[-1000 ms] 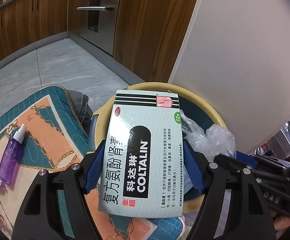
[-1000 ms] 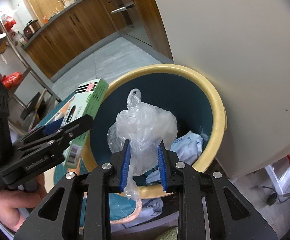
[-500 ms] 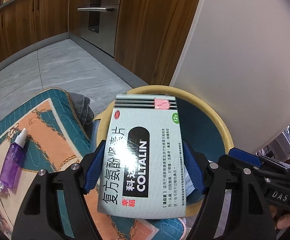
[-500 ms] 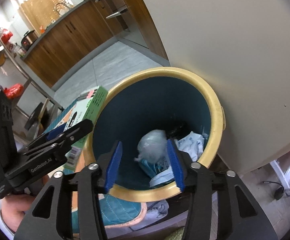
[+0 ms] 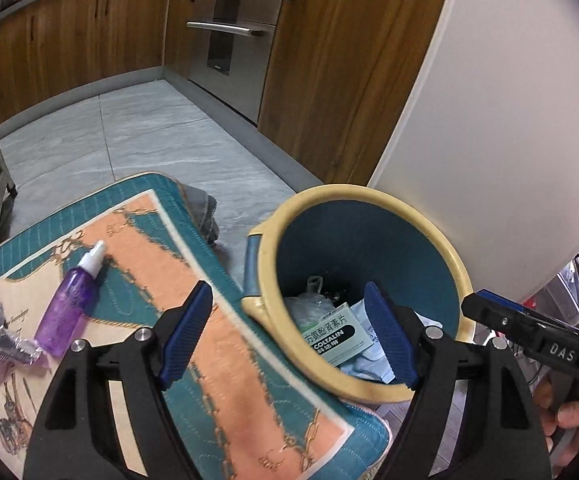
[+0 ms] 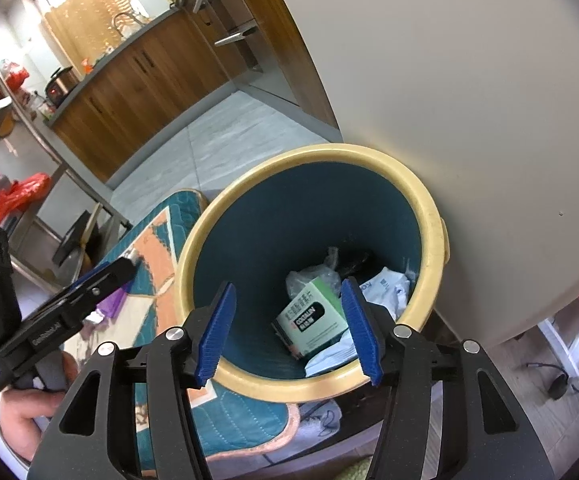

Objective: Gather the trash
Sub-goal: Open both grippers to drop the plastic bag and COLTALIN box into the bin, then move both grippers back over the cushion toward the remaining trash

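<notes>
The green medicine box (image 6: 314, 325) lies inside the bin (image 6: 425, 216), on a clear plastic bag (image 6: 309, 278) and white wrappers. Above the bin, the left gripper (image 5: 289, 334) and right gripper (image 6: 289, 328) are both opening, their jaws empty. A purple spray bottle (image 5: 71, 300) rests on the mat (image 5: 225, 364) left of the bin.

Can't see bin (image 6: 429, 216) bottom: medicine box (image 6: 315, 322) and bag cover it. Small print on box unreadable. My right hand (image 5: 569, 420) cut off at frame edge.
</notes>
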Demonstrator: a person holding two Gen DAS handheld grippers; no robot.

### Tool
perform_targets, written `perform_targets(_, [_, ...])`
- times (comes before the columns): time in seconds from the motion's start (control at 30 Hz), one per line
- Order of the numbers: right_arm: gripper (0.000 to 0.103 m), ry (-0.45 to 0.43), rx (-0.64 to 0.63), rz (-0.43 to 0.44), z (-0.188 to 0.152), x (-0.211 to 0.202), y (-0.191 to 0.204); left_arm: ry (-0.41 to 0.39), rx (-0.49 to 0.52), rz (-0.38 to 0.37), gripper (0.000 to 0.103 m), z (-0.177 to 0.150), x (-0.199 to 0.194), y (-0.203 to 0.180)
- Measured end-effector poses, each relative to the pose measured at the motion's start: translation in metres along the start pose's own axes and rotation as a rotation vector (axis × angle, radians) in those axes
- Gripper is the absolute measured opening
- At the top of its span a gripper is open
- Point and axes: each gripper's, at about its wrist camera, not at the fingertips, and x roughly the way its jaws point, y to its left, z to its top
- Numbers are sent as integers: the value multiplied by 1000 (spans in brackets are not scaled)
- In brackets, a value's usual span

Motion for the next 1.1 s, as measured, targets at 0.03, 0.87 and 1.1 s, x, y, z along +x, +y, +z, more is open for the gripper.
perform_targets(0.03, [58, 1, -2, 1, 0, 0, 1, -3, -4, 6, 78, -1, -3, 3])
perform_targets(0.87, [73, 27, -123, 48, -13, 3, 44, -12, -9, 168, 91, -41, -86, 110])
perform_targets(1.1, [74, 45, -177, 66, -15, 7, 67, -20, -98, 216, 91, -48, -98, 158])
